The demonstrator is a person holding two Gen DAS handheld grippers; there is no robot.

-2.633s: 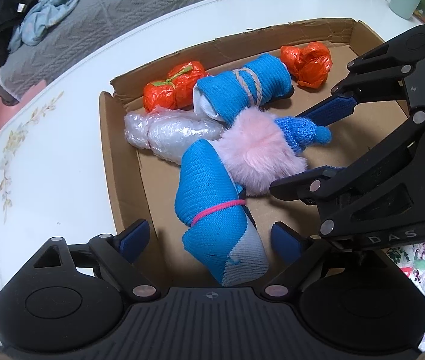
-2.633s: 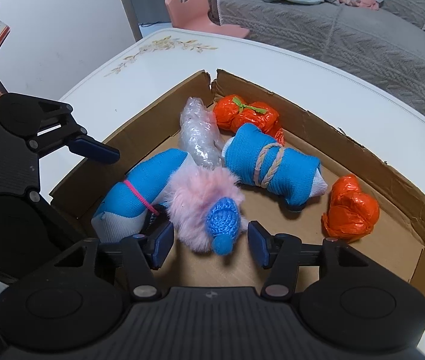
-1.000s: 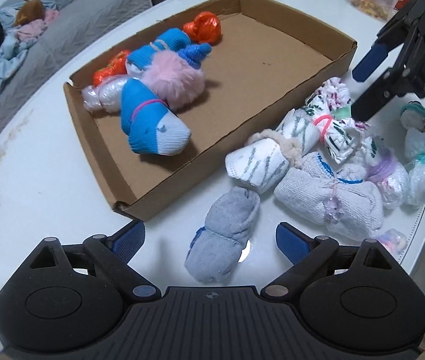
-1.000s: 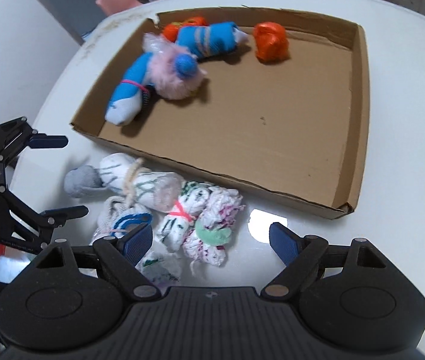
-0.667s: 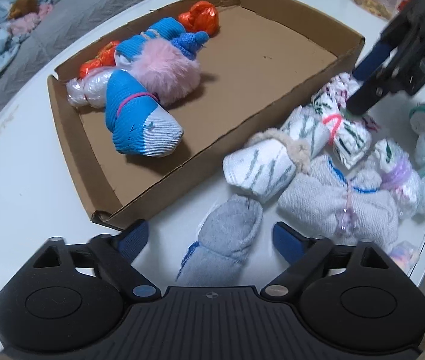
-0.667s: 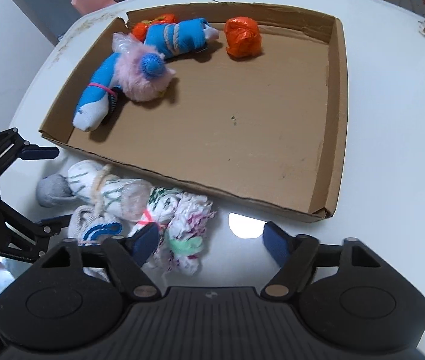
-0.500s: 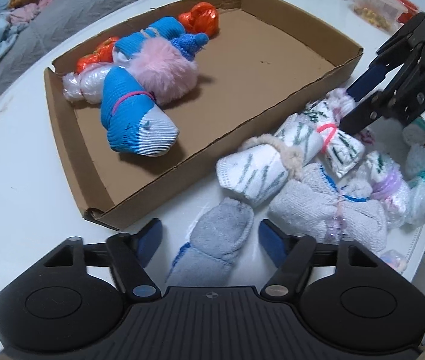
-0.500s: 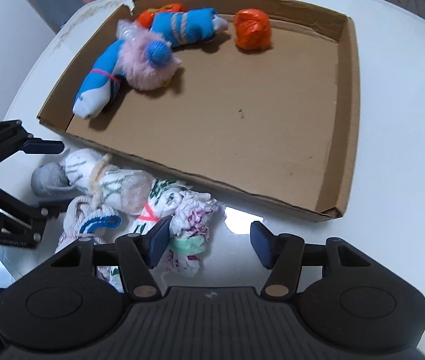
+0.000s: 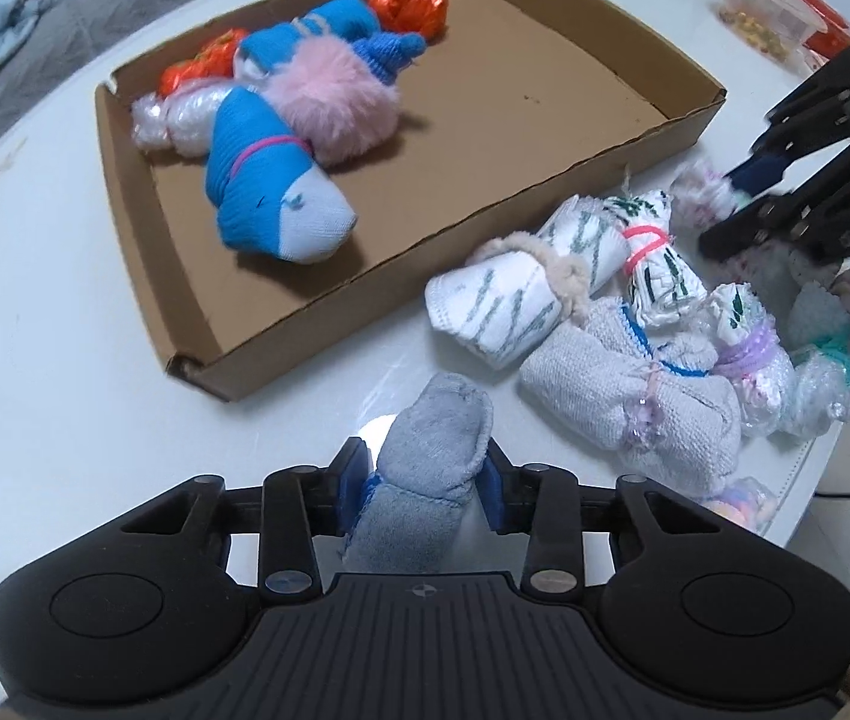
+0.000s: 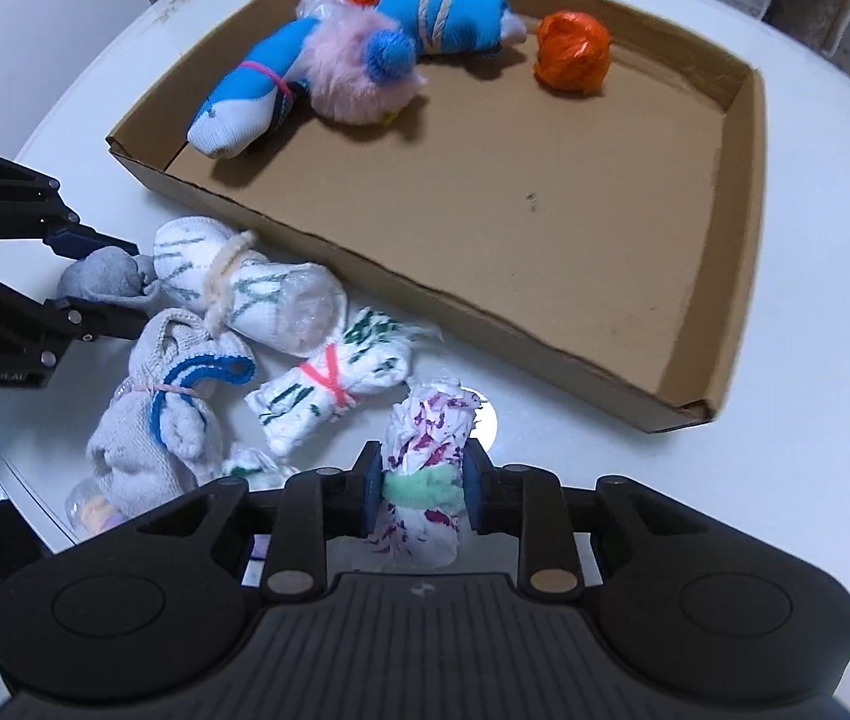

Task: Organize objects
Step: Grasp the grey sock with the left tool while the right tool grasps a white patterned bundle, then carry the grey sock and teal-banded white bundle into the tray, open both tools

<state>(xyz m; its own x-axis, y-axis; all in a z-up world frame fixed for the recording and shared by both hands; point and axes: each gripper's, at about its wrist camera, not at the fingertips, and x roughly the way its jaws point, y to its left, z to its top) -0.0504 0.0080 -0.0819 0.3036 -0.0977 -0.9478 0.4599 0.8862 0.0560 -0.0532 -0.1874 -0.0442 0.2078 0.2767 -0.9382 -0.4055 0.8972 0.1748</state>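
Left wrist view: looked steeply down over a white worktop [image 9: 65, 300] at the left claw [image 9: 423, 483], just closed and now pinching a grey sock roll [image 9: 430, 438] between blue pads. Seemed to rest on the worktop just outside the near corner of a shallow cardboard tray [image 9: 335, 312], free end pointing toward the tray. Appeared as a rolled, fuzzy pale-grey knit with a thin blue stripe near the gripped end. Judged light, soft and squashy; likely to droop at the free end once lifted, unlikely to slip given the rough knit. Best held across the thick body of the roll, not by a loose cuff.

Right wrist view: showed the right claw [image 10: 422, 495], likewise just closed, clamped on a white bundle with purple flecks [image 10: 427, 420], pads pressing on a mint-green band around its waist. Sat on the worktop near the tray's front wall, at the edge of a heap of other tied bundles [image 10: 185, 420]. Looked crinkly, perhaps thin cloth or wrapped plastic; could not tell which. Judged very light and easily squeezed; banded waist a sensible place to grip, being the firmest part.

Inside the tray, at the far end: held a blue sock with a pink tie [image 9: 269, 204], a pink fluffy ball [image 9: 335, 114], a second blue roll bound with cord [image 10: 448, 18], a clear-wrapped bundle [image 9: 185, 117] and orange foil balls [image 10: 571, 54]. Left most of the tray floor free. Judged both gripped items ready for lifting into that space.
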